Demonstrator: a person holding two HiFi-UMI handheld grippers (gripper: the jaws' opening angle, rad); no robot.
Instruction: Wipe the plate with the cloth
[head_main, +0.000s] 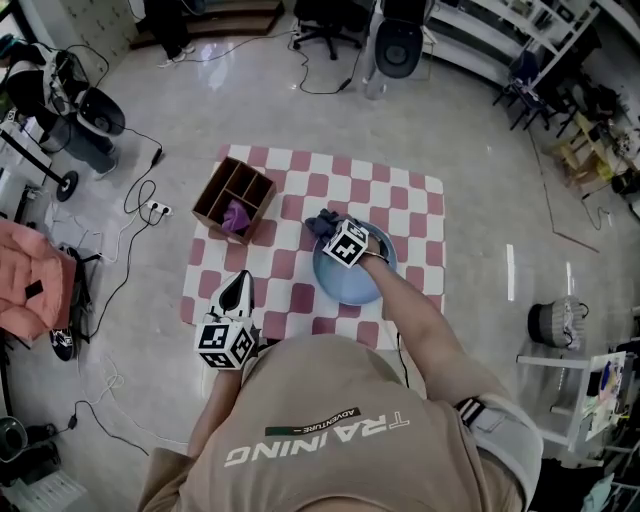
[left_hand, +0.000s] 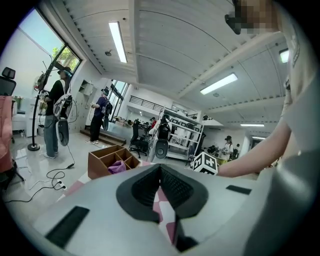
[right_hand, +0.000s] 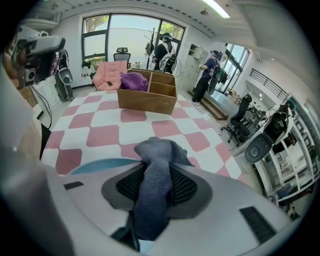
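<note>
Two grippers. We clamp right gripper (right_hand: 156, 189) on bunched grey-blue knitted cloth (right_hand: 156, 162), over far rim of round blue plate (head_main: 348, 287). Plate bowl lies below tool, toward us, on checked mat (head_main: 300, 190). Left gripper (head_main: 237, 292) closed, empty, well apart; right nearer. Cloth-plate contact hidden by jaws.

A pink-and-white checked mat (head_main: 405, 205) lies on the floor in front of me. On its far left corner stands a wooden box (head_main: 212, 190) split into compartments, a purple rag (head_main: 237, 217) in one. To my left, a power strip (head_main: 157, 209) with cables and a pink chair (head_main: 30, 285). Two people (left_hand: 54, 112) stand beyond
</note>
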